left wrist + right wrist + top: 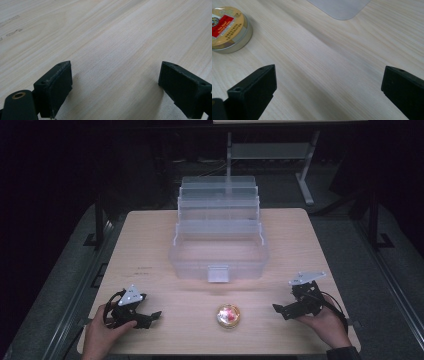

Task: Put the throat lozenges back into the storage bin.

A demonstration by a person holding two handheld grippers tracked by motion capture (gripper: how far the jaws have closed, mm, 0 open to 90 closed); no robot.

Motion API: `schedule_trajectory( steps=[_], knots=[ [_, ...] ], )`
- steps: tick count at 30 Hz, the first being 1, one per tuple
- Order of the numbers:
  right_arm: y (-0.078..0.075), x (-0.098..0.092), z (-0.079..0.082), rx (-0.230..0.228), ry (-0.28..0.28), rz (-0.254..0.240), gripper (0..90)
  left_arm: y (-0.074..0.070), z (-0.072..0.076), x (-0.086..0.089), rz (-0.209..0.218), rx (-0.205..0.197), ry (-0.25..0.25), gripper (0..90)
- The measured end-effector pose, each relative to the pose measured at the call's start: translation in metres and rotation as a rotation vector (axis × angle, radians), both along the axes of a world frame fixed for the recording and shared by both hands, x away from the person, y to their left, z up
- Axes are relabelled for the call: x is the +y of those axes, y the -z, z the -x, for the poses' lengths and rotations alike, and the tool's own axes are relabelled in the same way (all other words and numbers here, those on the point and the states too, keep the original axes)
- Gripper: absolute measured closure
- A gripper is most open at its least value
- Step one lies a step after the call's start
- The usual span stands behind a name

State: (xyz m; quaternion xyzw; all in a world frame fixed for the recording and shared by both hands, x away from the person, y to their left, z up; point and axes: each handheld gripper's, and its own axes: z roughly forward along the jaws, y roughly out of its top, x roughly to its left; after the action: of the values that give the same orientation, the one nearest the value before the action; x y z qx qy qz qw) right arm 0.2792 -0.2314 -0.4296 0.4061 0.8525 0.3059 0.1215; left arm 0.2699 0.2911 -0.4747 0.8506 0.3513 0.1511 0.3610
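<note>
At the near edge of the table (150,340), two hands come in from below, each holding a gripper. The left hand (100,335) holds the left gripper (150,319) low at the table's near left corner, pointing toward the centre. In the left gripper view its fingers (53,88) stand wide apart, with bare pale wood grain between them and nothing held. The right hand (327,322) holds the right gripper (281,310) at the near right, pointing inward toward the left. In the right gripper view its fingers (253,96) are likewise spread wide and hold nothing.

Between the two grippers, near the front edge and roughly on the centre line, a small round tin (229,315) lies flat on the table, apart from both grippers. Its lid is gold with a red label; the printing is too small to read. In the right gripper view the same tin (228,28) sits ahead and to the left of the fingers, its side wall silver.

Farther back, a clear plastic organiser box (218,240) stands at mid-table, opened out, with stepped tiers rising toward the rear and a latch tab at its front. A rounded corner of it (339,8) shows at the top of the right gripper view. Beyond the table, a dark floor and a metal frame are dimly visible.
</note>
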Motion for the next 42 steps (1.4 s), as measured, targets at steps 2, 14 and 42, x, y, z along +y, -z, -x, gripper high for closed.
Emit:
schedule_trajectory(
  steps=[2,14,42],
  knots=[
    [-0.001,0.003,0.000,-0.003,-0.013,0.000,0.0,0.000,0.000,0.000,0.001,0.000,0.000,11.0],
    [-0.005,0.020,-0.002,0.000,-0.066,0.010,0.0,0.000,0.000,0.000,0.001,0.000,0.000,11.0],
    [-0.012,0.054,-0.007,-0.007,-0.164,0.011,1.8,0.000,0.000,0.000,-0.001,0.001,0.000,11.0]
  ],
)
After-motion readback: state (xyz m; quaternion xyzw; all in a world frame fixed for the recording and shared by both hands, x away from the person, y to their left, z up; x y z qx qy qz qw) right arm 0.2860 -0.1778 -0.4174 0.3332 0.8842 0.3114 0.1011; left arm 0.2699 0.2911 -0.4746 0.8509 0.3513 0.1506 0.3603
